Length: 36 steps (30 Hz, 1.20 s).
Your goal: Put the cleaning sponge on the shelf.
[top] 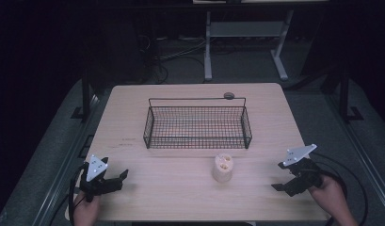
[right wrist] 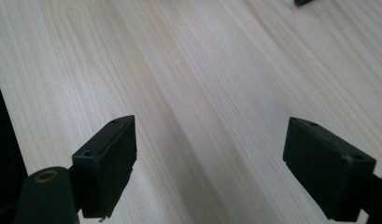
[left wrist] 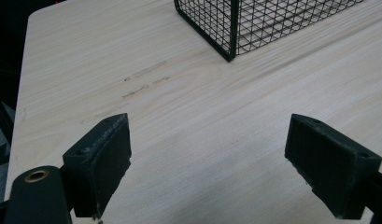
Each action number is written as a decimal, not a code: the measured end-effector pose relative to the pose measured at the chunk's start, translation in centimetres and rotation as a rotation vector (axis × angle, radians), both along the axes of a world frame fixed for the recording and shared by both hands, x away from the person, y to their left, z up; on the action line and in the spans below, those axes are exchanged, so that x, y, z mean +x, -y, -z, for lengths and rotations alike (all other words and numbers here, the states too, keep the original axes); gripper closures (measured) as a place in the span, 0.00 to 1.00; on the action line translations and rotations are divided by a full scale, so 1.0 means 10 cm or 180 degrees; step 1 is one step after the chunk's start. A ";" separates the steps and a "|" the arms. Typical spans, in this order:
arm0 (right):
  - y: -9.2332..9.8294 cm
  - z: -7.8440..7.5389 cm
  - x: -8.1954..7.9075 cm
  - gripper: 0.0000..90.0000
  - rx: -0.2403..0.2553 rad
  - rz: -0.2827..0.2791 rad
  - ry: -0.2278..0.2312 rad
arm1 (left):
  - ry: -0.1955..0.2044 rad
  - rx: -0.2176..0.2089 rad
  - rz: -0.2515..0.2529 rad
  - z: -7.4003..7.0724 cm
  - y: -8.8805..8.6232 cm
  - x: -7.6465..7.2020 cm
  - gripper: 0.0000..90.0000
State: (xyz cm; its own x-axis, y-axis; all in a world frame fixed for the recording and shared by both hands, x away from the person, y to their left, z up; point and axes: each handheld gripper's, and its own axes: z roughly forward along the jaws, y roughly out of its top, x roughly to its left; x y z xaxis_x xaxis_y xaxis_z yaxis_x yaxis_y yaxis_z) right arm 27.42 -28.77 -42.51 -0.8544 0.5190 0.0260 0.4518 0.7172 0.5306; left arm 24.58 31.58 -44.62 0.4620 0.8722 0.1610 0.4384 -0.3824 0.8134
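Note:
A black wire basket stands in the middle of the light wooden table, and its near corner appears in the left gripper view. In front of the basket a small pale cylinder stands upright, with two round holes in its top. My left gripper rests at the table's near left corner, open, with nothing between its jaws. My right gripper rests at the near right, open too, over bare wood. A hand holds each gripper.
A small grey round object lies at the basket's far right corner. Faint dark marks stain the wood left of the basket. Beyond the table stand white desk legs and cables on a dark floor.

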 end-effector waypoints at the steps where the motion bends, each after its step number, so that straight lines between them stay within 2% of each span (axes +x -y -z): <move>1: -0.01 -0.01 0.01 0.19 -0.0014 -0.0030 0.0005 | 0.0001 -0.0002 0.0001 0.00 0.00 0.00 0.15; 11: -0.14 -0.09 0.10 0.19 -0.0015 -0.0171 -0.0048 | 0.0000 -0.0018 -0.0040 0.00 -0.02 0.00 0.15; 16: -0.27 -0.12 0.13 0.17 -0.0018 -0.0271 -0.0085 | 0.0000 -0.0011 -0.0036 -0.01 -0.03 0.00 0.15; 36: -0.54 -0.28 0.26 0.16 -0.0087 -0.0480 -0.0080 | 0.0007 -0.0014 -0.0046 -0.01 -0.05 -0.02 0.15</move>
